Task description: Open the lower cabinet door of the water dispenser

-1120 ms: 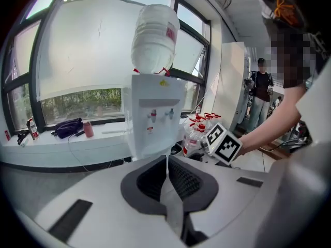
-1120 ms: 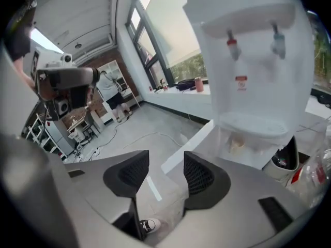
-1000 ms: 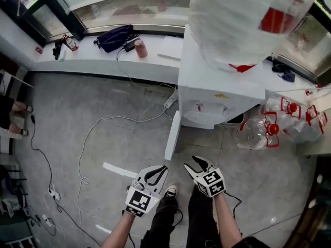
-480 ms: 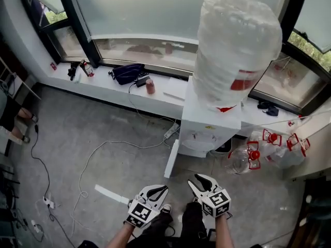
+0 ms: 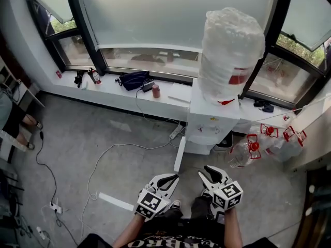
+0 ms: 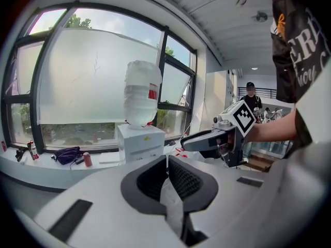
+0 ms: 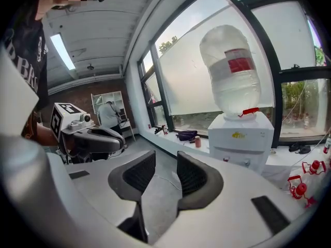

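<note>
1. Two tongs, both well clear of the work. The left gripper (image 5: 170, 180) has its jaws together at the tips with nothing between them. The right gripper (image 5: 206, 172) stands partly open and empty, and its jaws have just been closing.
2. The water dispenser (image 5: 209, 125) stands against the window sill with a big bottle (image 5: 231, 53) on top. Its lower cabinet door (image 5: 179, 154) juts out from the lower front toward the person and shows edge-on as a white slab over the floor.
3. Judgement: the door looks already swung open, so the task seems done or nearly so. Neither gripper touches the door. Both are held above the person's legs, apart from the dispenser.
4. Not resolved:
   - The head view shows neither the cabinet interior nor the hinge.
   - In both gripper views the gripper's own body hides the dispenser below the tap panel, so the door does not show there.
   - How wide the door stands can only be judged from the steep head view.
</note>
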A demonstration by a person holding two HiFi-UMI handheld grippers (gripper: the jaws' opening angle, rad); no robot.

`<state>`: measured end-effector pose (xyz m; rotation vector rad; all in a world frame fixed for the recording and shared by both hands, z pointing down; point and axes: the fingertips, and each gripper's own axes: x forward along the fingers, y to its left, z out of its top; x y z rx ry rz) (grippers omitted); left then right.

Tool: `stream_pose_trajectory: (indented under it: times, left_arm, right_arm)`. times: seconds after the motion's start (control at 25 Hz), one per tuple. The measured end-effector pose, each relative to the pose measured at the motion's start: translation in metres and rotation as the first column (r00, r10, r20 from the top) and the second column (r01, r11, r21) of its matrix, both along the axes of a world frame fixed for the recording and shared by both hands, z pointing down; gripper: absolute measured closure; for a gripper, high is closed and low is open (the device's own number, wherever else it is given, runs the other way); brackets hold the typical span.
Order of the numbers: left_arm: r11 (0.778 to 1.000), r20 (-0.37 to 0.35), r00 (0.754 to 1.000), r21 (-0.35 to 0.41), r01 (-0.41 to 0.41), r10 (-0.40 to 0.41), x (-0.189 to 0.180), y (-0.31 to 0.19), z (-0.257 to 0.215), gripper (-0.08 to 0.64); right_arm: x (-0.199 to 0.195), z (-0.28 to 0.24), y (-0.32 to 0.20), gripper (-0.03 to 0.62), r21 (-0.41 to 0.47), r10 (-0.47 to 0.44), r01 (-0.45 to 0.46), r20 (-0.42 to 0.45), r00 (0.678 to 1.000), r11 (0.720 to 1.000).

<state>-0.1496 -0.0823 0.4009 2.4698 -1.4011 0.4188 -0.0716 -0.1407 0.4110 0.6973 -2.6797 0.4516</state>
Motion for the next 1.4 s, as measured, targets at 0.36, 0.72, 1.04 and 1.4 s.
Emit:
stream_pose_trajectory:
  times: [0.36, 0.72, 1.04, 1.4]
  left_arm:
    - [0.999, 0.006, 0.999, -0.035, -0.035, 0.035, -0.008, 0.055, 0.010, 0.540]
    - [1.000, 0.008, 1.000, -0.015, 0.009, -0.009, 0.009, 0.069, -0.003, 0.540]
    - [0.997, 0.005, 0.998, 0.040, 0.068, -0.069, 0.070, 0.088, -0.039, 0.540]
    - [0.983, -0.016, 0.985, 0.061, 0.172, -0.171, 0.149, 0.151, -0.054, 0.540]
  right_arm:
    - [-0.011, -0.021, 0.043, 0.456, 0.024, -0.013, 0.014, -0.003, 1.000, 1.000]
    - [0.004, -0.048, 0.055, 0.485, 0.073, -0.062, 0.061, 0.013, 0.998, 0.995]
    - [0.061, -0.071, 0.095, 0.518, 0.097, -0.116, 0.111, 0.052, 0.992, 0.989]
    - [0.132, -0.066, 0.163, 0.540, 0.113, -0.203, 0.195, 0.066, 0.977, 0.974]
